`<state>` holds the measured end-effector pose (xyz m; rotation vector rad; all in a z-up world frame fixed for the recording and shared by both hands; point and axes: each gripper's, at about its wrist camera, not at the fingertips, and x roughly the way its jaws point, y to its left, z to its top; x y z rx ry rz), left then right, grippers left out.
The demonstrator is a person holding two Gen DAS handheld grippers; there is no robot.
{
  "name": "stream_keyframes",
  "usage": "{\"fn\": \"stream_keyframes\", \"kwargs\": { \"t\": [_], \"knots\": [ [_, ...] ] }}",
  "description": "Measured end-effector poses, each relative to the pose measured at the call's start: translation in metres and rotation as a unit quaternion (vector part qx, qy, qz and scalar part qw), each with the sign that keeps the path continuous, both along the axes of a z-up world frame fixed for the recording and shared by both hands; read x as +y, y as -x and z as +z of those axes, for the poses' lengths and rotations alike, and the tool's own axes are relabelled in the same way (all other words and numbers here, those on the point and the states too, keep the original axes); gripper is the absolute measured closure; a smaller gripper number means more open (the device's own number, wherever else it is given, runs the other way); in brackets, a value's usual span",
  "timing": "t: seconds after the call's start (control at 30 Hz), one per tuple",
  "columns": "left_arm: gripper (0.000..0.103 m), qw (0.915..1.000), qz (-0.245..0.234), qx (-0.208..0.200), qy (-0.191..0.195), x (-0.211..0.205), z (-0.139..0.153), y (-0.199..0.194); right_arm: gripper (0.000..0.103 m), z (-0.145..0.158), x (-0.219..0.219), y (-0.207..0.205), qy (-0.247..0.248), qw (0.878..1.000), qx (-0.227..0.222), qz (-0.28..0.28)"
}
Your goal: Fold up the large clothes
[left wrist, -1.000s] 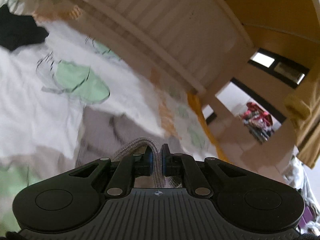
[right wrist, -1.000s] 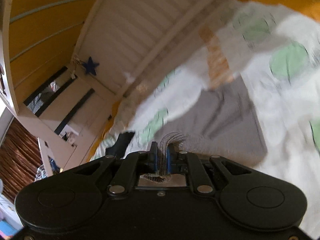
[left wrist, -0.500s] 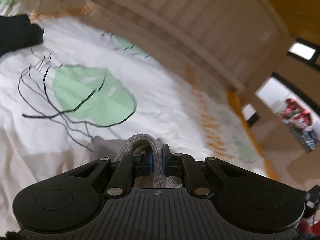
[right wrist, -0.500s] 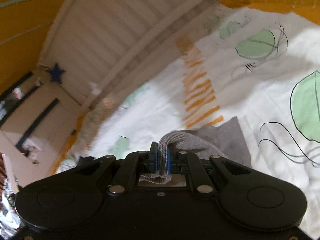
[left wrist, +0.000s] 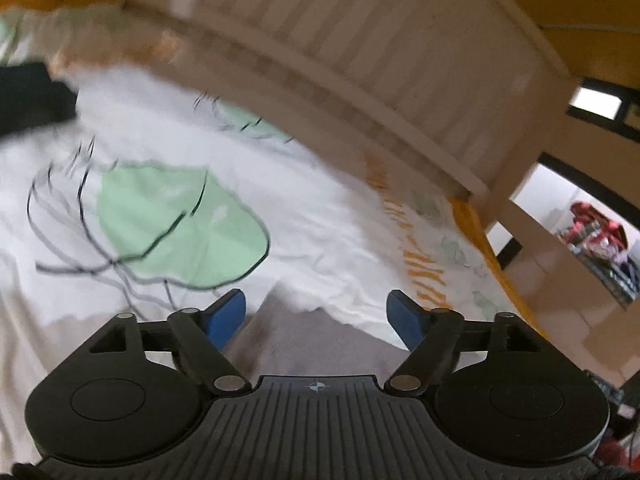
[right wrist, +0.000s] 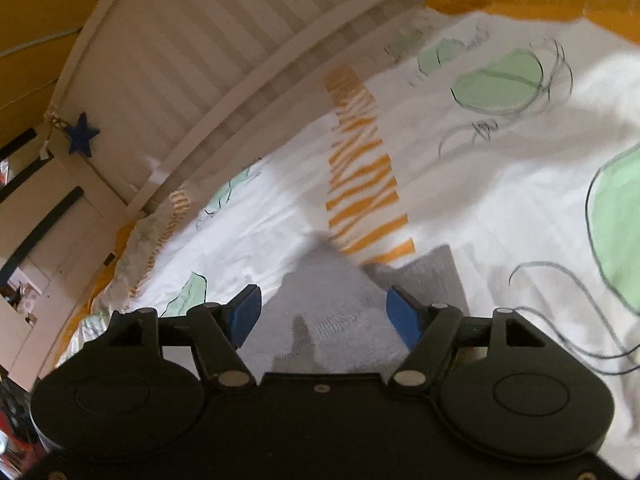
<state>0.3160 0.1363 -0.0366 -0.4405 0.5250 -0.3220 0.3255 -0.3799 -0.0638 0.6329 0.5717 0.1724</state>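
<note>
On the bed, you are at the release step of a fold: the left hand-held gripper (left wrist: 316,312) hangs low over the grey garment (left wrist: 304,344), its jaws opening, blue pads (left wrist: 230,314) spread to either side of the cloth and pressing on nothing. The right hand-held gripper (right wrist: 322,312) matches it, jaws opening over the same grey garment (right wrist: 340,316), which lies slack between the pads with a ribbed edge showing just ahead of the gripper body; neither gripper holds anything. The garment rests flat on the white bedsheet (left wrist: 320,232), near the wooden slatted bed rail (left wrist: 360,60) and just short of the sheet's orange striped print (right wrist: 364,184); a green leaf print (left wrist: 180,224) lies farther from the rail, to the left in the left wrist view. A dark piece of cloth (left wrist: 32,96) sits well apart from the garment, close to the rail's far end; what it is cannot be made out through the blur. Judging from the cloth already down, this fold looks laid, and your next move likely calls for drawing both grippers clear without dragging the fabric, then finding a fresh pair of edges or corners for the following fold. How many folds remain cannot be told, since most of the garment sits under the grippers. No basket, bin or other container shows in either view.
</note>
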Motion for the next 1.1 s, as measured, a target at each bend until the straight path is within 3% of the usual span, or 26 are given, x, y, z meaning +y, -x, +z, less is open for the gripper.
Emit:
{"fn": "stream_keyframes", "kwargs": {
  "t": [0.1, 0.2, 0.37, 0.5, 0.57, 0.63, 0.67, 0.73, 0.97, 1.1],
  "knots": [
    [0.017, 0.9987, -0.016, -0.018, -0.045, -0.019, 0.013, 0.012, 0.025, 0.015, 0.016, 0.01, 0.048, 0.999, -0.021, 0.014],
    [0.015, 0.9943, -0.039, -0.02, -0.097, -0.049, 0.012, 0.022, 0.015, 0.025, 0.046, 0.017, 0.113, 0.992, -0.036, 0.044],
    [0.015, 0.9786, -0.073, -0.008, -0.192, -0.093, -0.016, 0.023, 0.01, 0.022, 0.102, 0.014, 0.196, 0.975, -0.038, 0.094],
    [0.015, 0.9686, -0.051, 0.024, -0.242, -0.096, -0.047, 0.005, 0.01, 0.006, 0.13, -0.001, 0.247, 0.962, -0.026, 0.111],
    [0.009, 0.9691, -0.046, 0.042, -0.239, -0.09, -0.063, -0.004, 0.01, -0.007, 0.136, -0.011, 0.274, 0.956, -0.012, 0.107],
    [0.003, 0.9725, -0.043, 0.024, -0.228, -0.086, -0.072, -0.002, 0.01, -0.024, 0.139, -0.022, 0.295, 0.95, 0.009, 0.101],
    [0.002, 0.9725, -0.042, 0.019, -0.228, -0.085, -0.075, -0.001, 0.005, -0.033, 0.14, -0.024, 0.299, 0.949, 0.015, 0.1],
    [0.0, 0.9706, -0.04, 0.014, -0.237, -0.087, -0.077, 0.0, 0.001, -0.044, 0.141, -0.021, 0.304, 0.948, 0.0, 0.093],
    [0.0, 0.9718, -0.041, 0.019, -0.232, -0.089, -0.078, -0.004, 0.001, -0.047, 0.138, -0.019, 0.295, 0.951, -0.008, 0.089],
    [0.001, 0.9728, -0.056, 0.048, -0.22, -0.083, -0.067, -0.005, 0.001, -0.045, 0.138, -0.021, 0.294, 0.951, -0.004, 0.092]
  ]
}}
